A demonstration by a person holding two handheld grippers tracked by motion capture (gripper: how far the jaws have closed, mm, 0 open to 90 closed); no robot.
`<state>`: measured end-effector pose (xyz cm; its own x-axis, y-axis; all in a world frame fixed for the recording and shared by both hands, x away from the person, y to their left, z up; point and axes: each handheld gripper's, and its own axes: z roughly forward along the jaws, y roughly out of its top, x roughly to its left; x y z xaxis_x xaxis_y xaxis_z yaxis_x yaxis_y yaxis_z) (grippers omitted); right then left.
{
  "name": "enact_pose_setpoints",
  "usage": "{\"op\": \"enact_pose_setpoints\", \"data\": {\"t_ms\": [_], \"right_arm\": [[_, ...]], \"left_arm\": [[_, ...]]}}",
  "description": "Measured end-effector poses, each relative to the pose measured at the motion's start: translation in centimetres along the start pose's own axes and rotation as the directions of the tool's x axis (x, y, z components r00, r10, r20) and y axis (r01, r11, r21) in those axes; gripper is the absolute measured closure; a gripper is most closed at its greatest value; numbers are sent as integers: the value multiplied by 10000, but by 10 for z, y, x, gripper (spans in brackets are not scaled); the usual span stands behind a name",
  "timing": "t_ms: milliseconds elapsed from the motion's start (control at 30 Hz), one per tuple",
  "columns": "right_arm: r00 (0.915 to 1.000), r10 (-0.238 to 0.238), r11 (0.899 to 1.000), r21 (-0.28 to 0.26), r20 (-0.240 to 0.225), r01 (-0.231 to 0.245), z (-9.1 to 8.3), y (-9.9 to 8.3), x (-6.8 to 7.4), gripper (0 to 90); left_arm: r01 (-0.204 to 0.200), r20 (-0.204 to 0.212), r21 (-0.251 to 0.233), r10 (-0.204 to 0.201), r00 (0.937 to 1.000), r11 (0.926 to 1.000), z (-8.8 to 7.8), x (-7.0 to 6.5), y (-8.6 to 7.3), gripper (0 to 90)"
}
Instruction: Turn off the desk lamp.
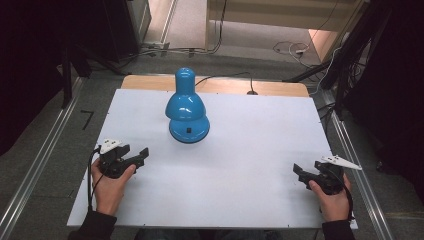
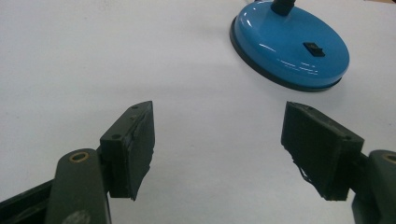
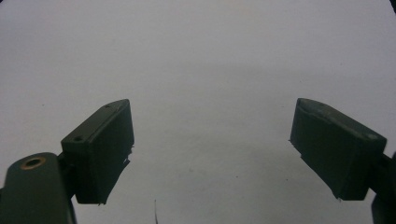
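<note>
Both your left gripper (image 1: 142, 154) and right gripper (image 1: 298, 171) gape wide, empty; nudge the glossy blue metal desk lamp (image 1: 187, 107) beyond them carelessly and its top-heavy shade may tip

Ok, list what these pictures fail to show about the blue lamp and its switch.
- Lamp bulb and inside of the shade: high view, hidden because the shade faces down.
- Lamp neck: left gripper view, cut off by the top edge.
- Switch position, on or off: too small in both views.
- Cable's far end: high view, runs off behind the table.
</note>
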<state>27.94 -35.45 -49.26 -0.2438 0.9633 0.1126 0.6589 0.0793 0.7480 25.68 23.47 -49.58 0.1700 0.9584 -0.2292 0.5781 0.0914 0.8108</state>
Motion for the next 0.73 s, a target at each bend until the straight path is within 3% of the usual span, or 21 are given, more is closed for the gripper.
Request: {"op": "enact_pose_setpoints", "data": {"t_ms": [467,733], "right_arm": [[10000,8,10000,4,-13,-8,0,0,0,122],[10000,41,10000,11,10,-41,-1,0,0,122]], "left_arm": [[-201,21,359,200,9998,9992,-13,-1,-13,268],[-467,-321,871,497,9983,9951,-17,-2,-23,259]]}}
